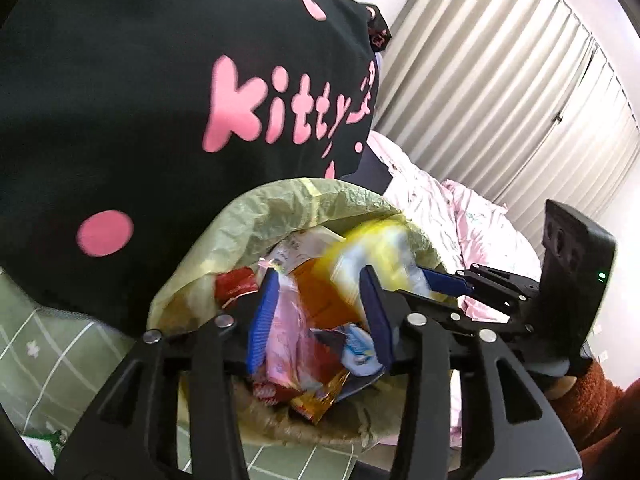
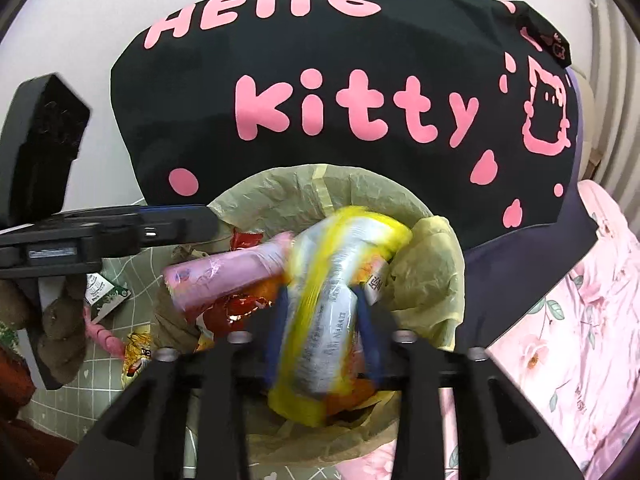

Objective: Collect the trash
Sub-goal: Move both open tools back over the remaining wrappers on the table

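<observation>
A bin lined with a pale yellow-green bag (image 1: 276, 208) (image 2: 436, 256) holds several snack wrappers. My left gripper (image 1: 318, 316) hangs over its mouth, its blue fingers (image 1: 262, 316) apart, with a pink wrapper (image 1: 288, 332) (image 2: 224, 276) between them; I cannot tell whether they touch it. My right gripper (image 2: 322, 332) has its fingers (image 2: 370, 332) on either side of a blurred yellow and white packet (image 2: 332, 304) (image 1: 376, 252) over the bin. The right gripper also shows at the right of the left wrist view (image 1: 444, 282).
A black cloth with pink "Hello Kitty" lettering (image 1: 160, 100) (image 2: 340, 100) hangs behind the bin. A pink floral bed (image 2: 568, 340) (image 1: 460, 216) lies to the right. On the green checked mat (image 2: 132, 292) lie a green carton (image 2: 105, 291) and a yellow wrapper (image 2: 138, 350).
</observation>
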### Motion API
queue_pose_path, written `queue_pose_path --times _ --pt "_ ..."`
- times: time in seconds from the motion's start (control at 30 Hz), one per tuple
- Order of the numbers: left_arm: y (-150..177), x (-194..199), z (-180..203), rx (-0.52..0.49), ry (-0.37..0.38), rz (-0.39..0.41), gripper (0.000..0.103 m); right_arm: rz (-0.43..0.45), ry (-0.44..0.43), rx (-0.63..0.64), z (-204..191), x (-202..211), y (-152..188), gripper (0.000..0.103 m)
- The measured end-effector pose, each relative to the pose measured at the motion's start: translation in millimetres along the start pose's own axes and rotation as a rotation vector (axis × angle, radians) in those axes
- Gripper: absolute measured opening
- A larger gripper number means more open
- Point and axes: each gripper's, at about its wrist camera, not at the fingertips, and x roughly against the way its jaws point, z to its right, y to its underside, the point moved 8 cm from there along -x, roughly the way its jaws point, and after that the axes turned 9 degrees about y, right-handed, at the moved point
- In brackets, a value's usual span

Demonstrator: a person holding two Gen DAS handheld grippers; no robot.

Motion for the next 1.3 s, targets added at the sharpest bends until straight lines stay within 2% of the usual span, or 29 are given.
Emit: queue_pose_path --times 0.17,0.27,0.4,0.53,0.67,0.77,0.83,0.93,1.13,1.3 --pt "2.9 45.0 -17.7 0.039 -0.068 0.104 0.05 0.057 0.053 0.031 -6.3 14.8 -9.2 0.037" --pt "11.5 81.9 -38.5 0.074 -0.152 0.176 0.051 0.093 0.034 0.045 -17.7 22.9 -18.0 0.039" --pt "33.7 122.8 -65.4 0.107 -0.258 0.223 0.053 0.145 -0.018 0.095 -51.5 30.3 -31.3 0.039" --pt "68.1 164.7 -101.1 0.165 -0.368 0.244 0.054 0.169 -0.095 0.151 -93.2 28.1 -38.8 0.039" --pt "103.8 206.5 -140.3 0.222 -0.468 0.266 0.054 0.152 -0.191 0.202 -142.6 17.5 -40.2 0.039" --pt "135.6 239.9 -178.9 0.224 -0.596 0.262 0.054 0.135 -0.235 0.249 -172.0 10.3 -35.9 0.039" --pt "164.0 264.8 -210.4 0.277 -0.669 0.252 0.054 0.121 -0.261 0.273 -188.8 7.8 -30.1 0.039" --pt "198.1 290.0 -249.1 0.406 -0.691 0.265 0.054 0.083 -0.294 0.317 -213.2 -0.9 -18.5 0.039" --pt "233.1 299.0 -284.5 0.434 -0.714 0.213 0.054 0.009 -0.326 0.384 -241.2 -12.4 5.3 0.04" --pt "255.8 293.2 -286.9 0.477 -0.698 0.18 0.054 -0.056 -0.328 0.461 -247.4 -21.1 28.3 0.04"
